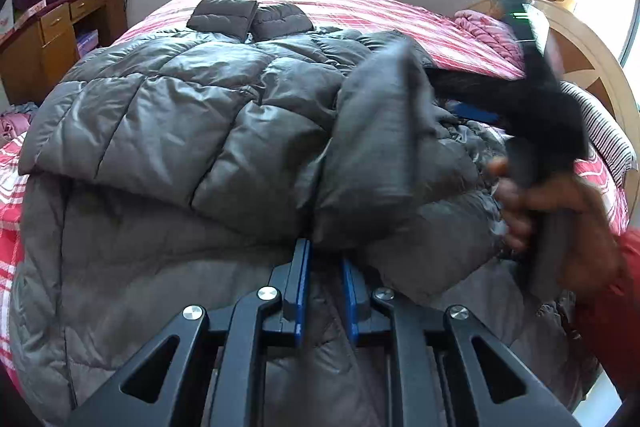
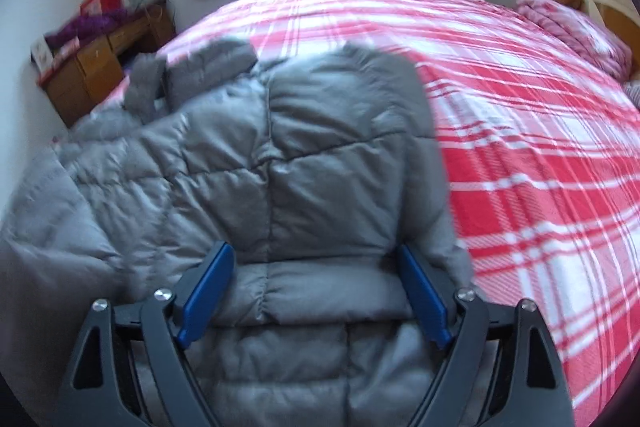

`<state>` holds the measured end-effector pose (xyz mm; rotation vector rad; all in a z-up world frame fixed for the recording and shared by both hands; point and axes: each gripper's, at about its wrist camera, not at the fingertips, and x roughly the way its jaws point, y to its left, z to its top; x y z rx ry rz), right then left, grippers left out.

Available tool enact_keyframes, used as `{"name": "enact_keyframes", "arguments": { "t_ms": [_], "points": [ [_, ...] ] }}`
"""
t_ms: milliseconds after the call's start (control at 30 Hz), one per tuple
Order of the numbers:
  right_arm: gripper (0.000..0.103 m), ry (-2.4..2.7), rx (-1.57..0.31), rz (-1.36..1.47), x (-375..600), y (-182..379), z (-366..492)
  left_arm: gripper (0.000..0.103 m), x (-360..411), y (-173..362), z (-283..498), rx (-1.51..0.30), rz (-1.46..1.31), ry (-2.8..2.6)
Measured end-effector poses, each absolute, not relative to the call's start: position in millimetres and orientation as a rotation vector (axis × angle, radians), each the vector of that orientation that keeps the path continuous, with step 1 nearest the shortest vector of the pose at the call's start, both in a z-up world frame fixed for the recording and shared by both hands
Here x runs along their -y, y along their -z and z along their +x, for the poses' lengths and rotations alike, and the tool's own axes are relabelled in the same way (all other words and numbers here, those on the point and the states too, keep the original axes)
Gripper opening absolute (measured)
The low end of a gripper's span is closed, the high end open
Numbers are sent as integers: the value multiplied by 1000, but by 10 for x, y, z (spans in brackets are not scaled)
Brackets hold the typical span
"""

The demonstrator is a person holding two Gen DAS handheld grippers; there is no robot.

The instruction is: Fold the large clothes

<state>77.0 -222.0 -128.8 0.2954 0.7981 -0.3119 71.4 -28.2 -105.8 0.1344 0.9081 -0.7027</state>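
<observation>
The left gripper (image 1: 325, 263) was pinched nearly shut on a fold of the puffy gray down coat (image 1: 168, 131). The right gripper (image 2: 316, 291) was spread wide, with a soft, shiny quilted panel lying between its fingers. The coat stretched away across the red plaid bed (image 2: 520, 155).

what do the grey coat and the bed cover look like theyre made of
Grey coat: likely a thin synthetic shell such as nylon or polyester over puffy filling, judging by its slight sheen, stitched quilted panels and soft bulges. Bed cover: looks like matte woven cotton or a similar cloth, with a flat red, pink and white plaid and no shine.
</observation>
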Motion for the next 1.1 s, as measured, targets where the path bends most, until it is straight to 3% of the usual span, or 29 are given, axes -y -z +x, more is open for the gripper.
{"name": "enact_keyframes", "arguments": {
  "t_ms": [167,233,267,367,433,467,533,833,1100],
  "points": [
    [86,162,-703,546,2170,998,180,16,317,1098,670,-895,121,684],
    [91,63,-678,626,2053,919,36,16,309,1097,660,-890,108,674],
    [97,37,-679,652,2004,914,26,16,296,1089,633,-895,102,669],
    [97,-24,-755,698,1834,1026,163,16,198,1080,556,-895,112,649],
    [63,-53,-806,664,1701,1152,337,16,108,1075,511,-899,130,639],
    [23,-59,-841,628,1638,1208,421,16,44,1062,503,-902,130,634],
    [19,-57,-914,582,1557,1283,552,16,-88,994,520,-895,118,610],
    [18,50,-818,175,1737,665,722,16,-313,384,1247,-749,97,394],
    [18,101,-899,116,2026,1069,825,16,-145,736,2151,-794,174,174]
  ]
}}
